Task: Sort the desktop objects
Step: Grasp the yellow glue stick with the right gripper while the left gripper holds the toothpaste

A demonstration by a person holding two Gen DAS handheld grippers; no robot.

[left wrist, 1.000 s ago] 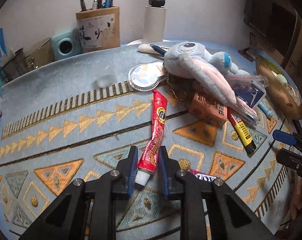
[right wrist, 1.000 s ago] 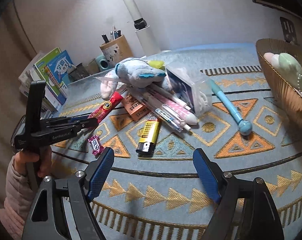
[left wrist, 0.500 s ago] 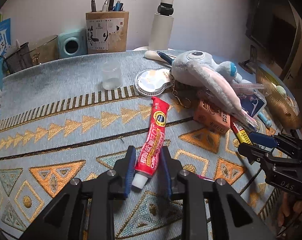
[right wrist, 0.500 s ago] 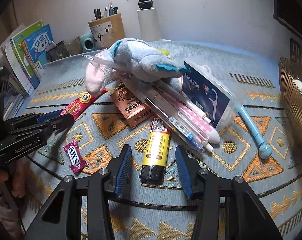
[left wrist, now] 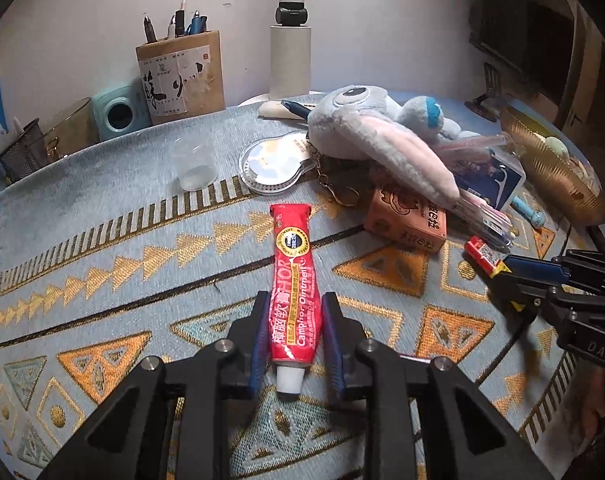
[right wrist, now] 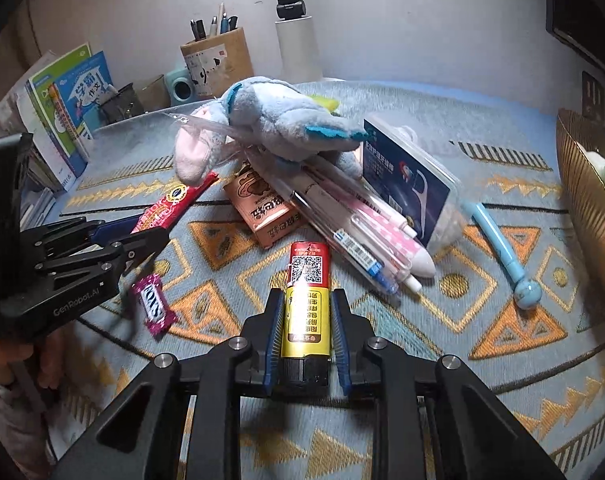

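Note:
A red ointment tube [left wrist: 292, 280] lies lengthwise between the fingers of my left gripper [left wrist: 295, 300], which is shut on its lower half; the white cap points toward the camera. My right gripper [right wrist: 307, 296] is shut on a yellow-and-red lighter [right wrist: 307, 284], black end toward the camera. From the right wrist, the tube [right wrist: 170, 204] and left gripper [right wrist: 138, 240] show at the left. The lighter [left wrist: 482, 254] and right gripper [left wrist: 514, 276] show at the right of the left wrist view. Both objects sit low over the patterned mat [left wrist: 102, 248].
A grey plush rabbit [right wrist: 278, 120] lies on pens [right wrist: 362, 228], an orange box [right wrist: 268, 212] and a floss-pick box [right wrist: 410, 184]. Nearby are a blue pen [right wrist: 498, 248], pink candy [right wrist: 152, 304], gold basket [right wrist: 582, 184], clear cup [left wrist: 194, 160], round keychain [left wrist: 270, 164], pen holder [left wrist: 182, 72] and lamp post [left wrist: 290, 56].
My right gripper came in from wide open and shut around the lighter. My left gripper kept hold of the tube and shifted slightly, so the tube now points straight ahead.

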